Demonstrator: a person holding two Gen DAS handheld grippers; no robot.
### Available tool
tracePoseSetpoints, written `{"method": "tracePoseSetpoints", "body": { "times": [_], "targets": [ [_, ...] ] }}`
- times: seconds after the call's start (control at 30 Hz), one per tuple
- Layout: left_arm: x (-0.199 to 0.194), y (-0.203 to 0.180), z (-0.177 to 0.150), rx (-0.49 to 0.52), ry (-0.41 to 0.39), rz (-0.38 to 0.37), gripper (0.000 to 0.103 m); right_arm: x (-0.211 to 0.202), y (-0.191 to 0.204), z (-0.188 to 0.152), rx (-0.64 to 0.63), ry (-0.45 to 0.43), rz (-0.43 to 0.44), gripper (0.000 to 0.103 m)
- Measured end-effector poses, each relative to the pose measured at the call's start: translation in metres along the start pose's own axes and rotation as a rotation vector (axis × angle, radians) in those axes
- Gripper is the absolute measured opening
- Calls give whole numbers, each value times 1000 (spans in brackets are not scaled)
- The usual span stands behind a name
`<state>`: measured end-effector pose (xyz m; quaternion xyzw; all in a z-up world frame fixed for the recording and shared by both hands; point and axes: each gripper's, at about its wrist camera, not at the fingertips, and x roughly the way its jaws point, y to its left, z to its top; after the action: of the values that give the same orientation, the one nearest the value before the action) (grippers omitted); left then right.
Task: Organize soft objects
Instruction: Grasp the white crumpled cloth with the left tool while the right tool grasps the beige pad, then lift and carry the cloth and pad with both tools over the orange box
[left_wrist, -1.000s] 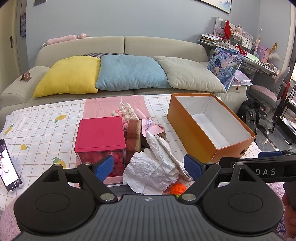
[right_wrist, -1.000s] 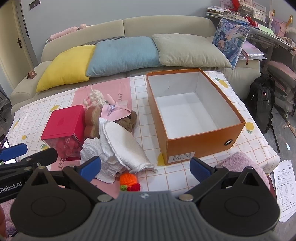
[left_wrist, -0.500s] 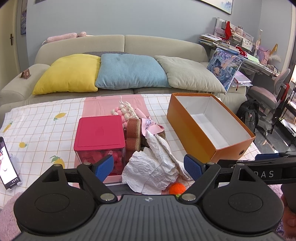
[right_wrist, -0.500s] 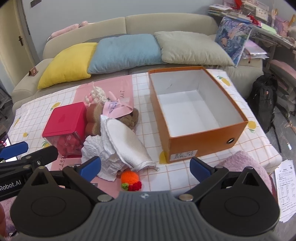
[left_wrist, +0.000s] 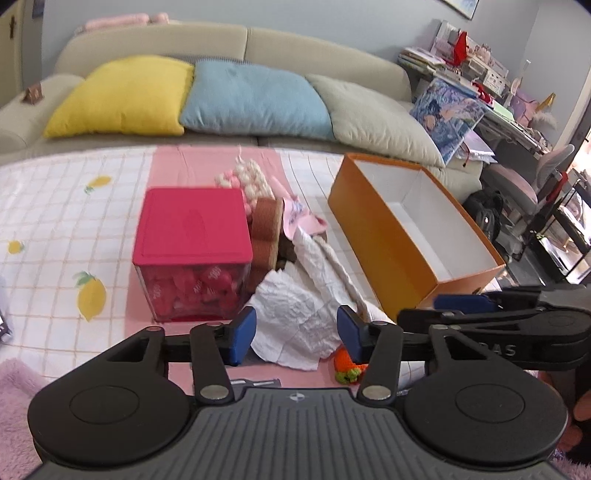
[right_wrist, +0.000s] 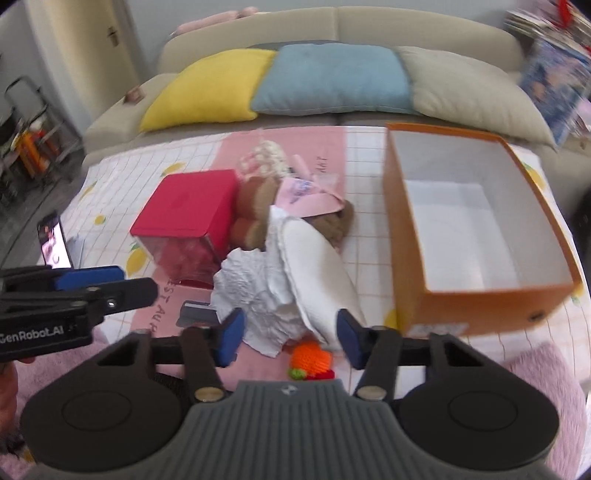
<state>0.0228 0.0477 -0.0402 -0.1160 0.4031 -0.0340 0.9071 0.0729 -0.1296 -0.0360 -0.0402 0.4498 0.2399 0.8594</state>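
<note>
Both hand-held grippers have dipped nearer the pile, jaws just narrowing, gripping nothing. White cloth (right_wrist: 295, 280) dead ahead of right hand-held gripper (right_wrist: 288, 338), long axis running away; left hand-held gripper (left_wrist: 295, 334) equally near.

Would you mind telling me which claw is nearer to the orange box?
Right. The right claw hovers over the white cloth, immediately beside the orange box. The left claw sits further away, towards the red container. Both claws have just been closing, touching nothing.
</note>
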Motion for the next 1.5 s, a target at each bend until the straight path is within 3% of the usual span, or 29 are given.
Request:
{"method": "tracePoseSetpoints", "body": {
  "times": [0.13,0.33,0.43,0.57,0.73,0.87,1.07,1.13,1.2,1.27,1.3,1.37,1.5],
  "targets": [
    [12,8,2,-37,7,-36,57,23,6,3,-75,20,-19,38],
    [38,16,1,-115,45,-75,71,63,1,1,-122,97,-48,17],
    [52,18,3,-171,68,-87,86,70,-5,2,-117,97,-43,9],
    [75,20,9,-260,111,-132,90,68,-12,6,-90,74,-43,4],
    [102,24,16,-379,158,-144,91,69,-18,9,-108,57,-81,5],
    [121,19,19,-405,227,-46,91,72,-23,12,-125,38,-101,10],
    [135,22,17,-483,272,-3,91,84,-24,21,-217,15,-113,37],
    [137,23,19,-505,276,-4,91,91,-26,25,-230,13,-112,39],
    [138,22,21,-503,269,-5,86,98,-26,27,-232,23,-99,37],
    [140,20,22,-476,274,4,61,103,-26,27,-222,37,-74,26],
    [140,21,21,-464,280,8,56,104,-25,27,-216,42,-68,15],
    [137,23,18,-463,275,0,39,105,-25,26,-209,41,-72,12],
    [122,28,17,-471,233,-27,18,103,-28,25,-186,34,-70,8]
  ]
}}
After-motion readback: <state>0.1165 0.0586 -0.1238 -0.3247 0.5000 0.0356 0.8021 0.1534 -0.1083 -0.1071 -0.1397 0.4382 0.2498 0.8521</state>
